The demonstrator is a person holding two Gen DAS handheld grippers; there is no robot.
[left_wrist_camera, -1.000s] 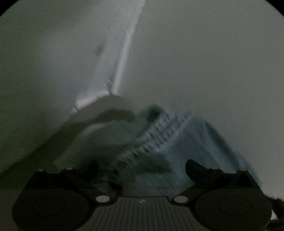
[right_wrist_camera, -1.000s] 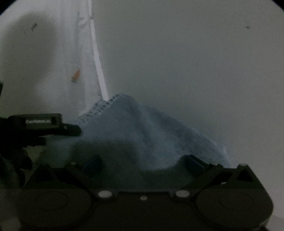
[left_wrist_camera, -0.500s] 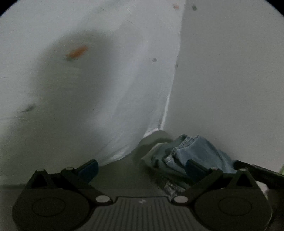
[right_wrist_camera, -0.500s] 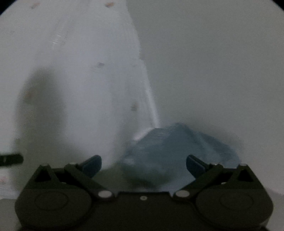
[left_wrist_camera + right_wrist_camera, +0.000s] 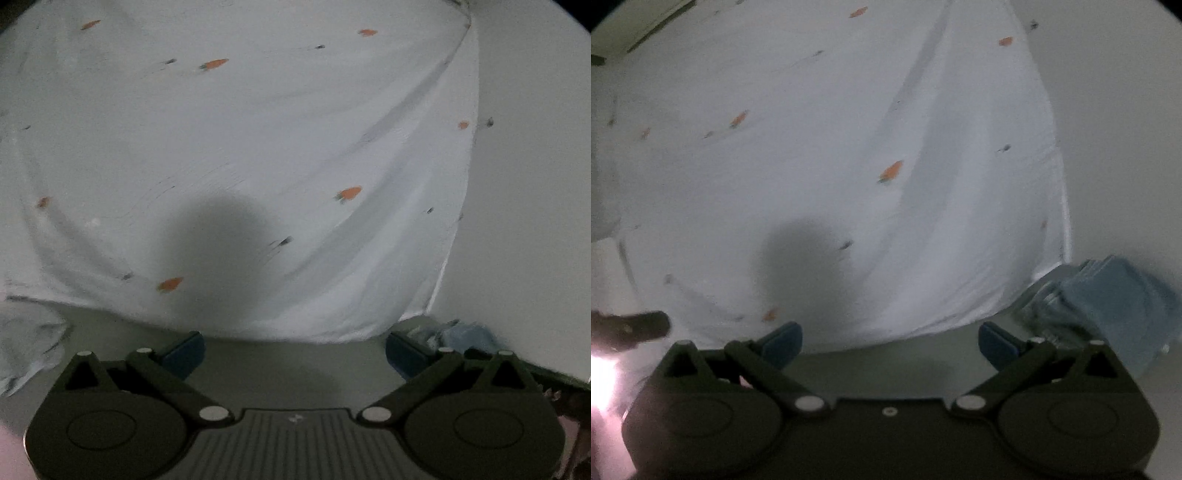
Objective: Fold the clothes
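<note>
A white cloth with small orange carrot prints (image 5: 258, 155) lies spread out and fills most of the left wrist view; the same carrot-print cloth (image 5: 831, 147) fills the right wrist view. A folded light-blue denim garment (image 5: 1119, 306) lies at the cloth's lower right corner, and only a scrap of that denim (image 5: 465, 334) shows in the left wrist view behind the right finger. My left gripper (image 5: 293, 350) is open with nothing between its blue-padded fingers. My right gripper (image 5: 890, 343) is open too, holding nothing, just short of the cloth's near edge.
A plain pale surface (image 5: 535, 184) lies to the right of the cloth. Another crumpled pale fabric (image 5: 26, 343) sits at the far left. The tip of the other gripper (image 5: 631, 328) shows at the left edge of the right wrist view.
Both grippers have drawn back and swung left from the denim garment. It has slid from the middle of both views to the lower right, and the carrot-print cloth now fills the frames.
</note>
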